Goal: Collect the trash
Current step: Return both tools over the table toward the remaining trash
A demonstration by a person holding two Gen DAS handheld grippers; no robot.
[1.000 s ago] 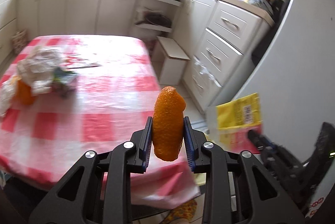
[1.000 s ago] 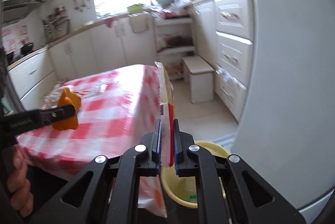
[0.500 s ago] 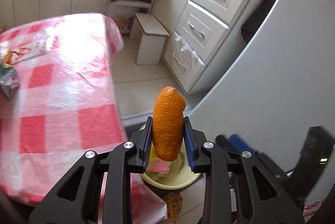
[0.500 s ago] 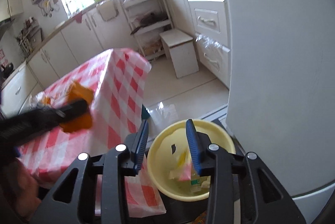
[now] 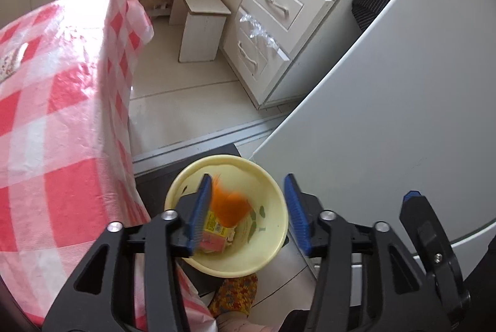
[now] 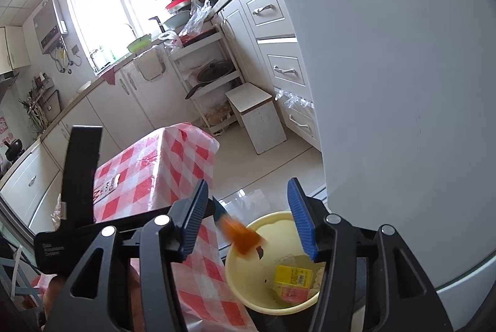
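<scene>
Item: orange peel [image 5: 231, 204], released over yellow bowl [image 5: 272, 242], lower centre of frame.
Your left gripper [image 5: 248, 208] is opening, the peel blurred and loose between its jaws; your right gripper [image 6: 248, 223] is opening with nothing in it. Stay centred above the bowl, beside the yellow wrapper [image 6: 293, 274], until the peel lands.

Black tool [image 5: 246, 212] arms, ribbed blue pads [image 5: 200, 212], silver screws.

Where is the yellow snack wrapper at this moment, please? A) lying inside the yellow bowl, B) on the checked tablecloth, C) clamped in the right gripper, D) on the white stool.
A: the right wrist view shows the yellow snack wrapper lying at the bottom of the yellow bowl.
</scene>
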